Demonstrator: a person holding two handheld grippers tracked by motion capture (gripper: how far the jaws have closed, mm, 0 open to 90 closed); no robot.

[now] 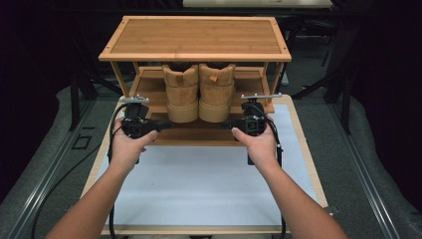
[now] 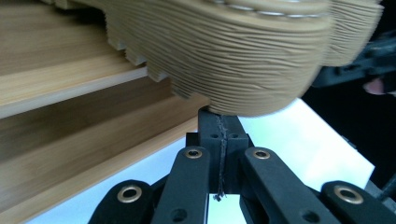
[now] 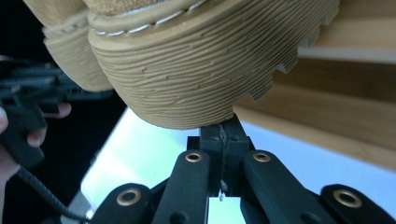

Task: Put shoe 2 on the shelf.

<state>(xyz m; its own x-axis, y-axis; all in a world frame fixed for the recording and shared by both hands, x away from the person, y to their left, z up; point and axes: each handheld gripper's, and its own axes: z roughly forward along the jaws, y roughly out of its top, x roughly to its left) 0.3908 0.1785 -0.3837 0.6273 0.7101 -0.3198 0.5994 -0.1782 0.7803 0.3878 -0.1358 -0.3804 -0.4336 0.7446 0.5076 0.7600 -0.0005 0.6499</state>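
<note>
Boots (image 1: 199,92) (ribbed tan soles) on bamboo rack (image 1: 195,37)

Both grippers (image 1: 166,125) (image 1: 226,125) closed, facing inward

White-topped table (image 1: 199,189) carries a bamboo rack (image 1: 195,37); two tan boots (image 1: 200,92) on its shelf

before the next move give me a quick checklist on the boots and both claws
1. Left claw shut: ok, jaws pressed together, tips at the heel sole of the left boot.
2. Right claw shut: ok, jaws together, tips at the heel sole of the right boot.
3. Claws gripping any part of a boot: cannot tell, the tips meet the soles where contact is hidden.
4. Boots upright, side by side, heels toward the person: ok.
5. Boots fully on the rack: not ok, the heels overhang the shelf edge.
6. White mat in front bare for a landing: ok.
</note>
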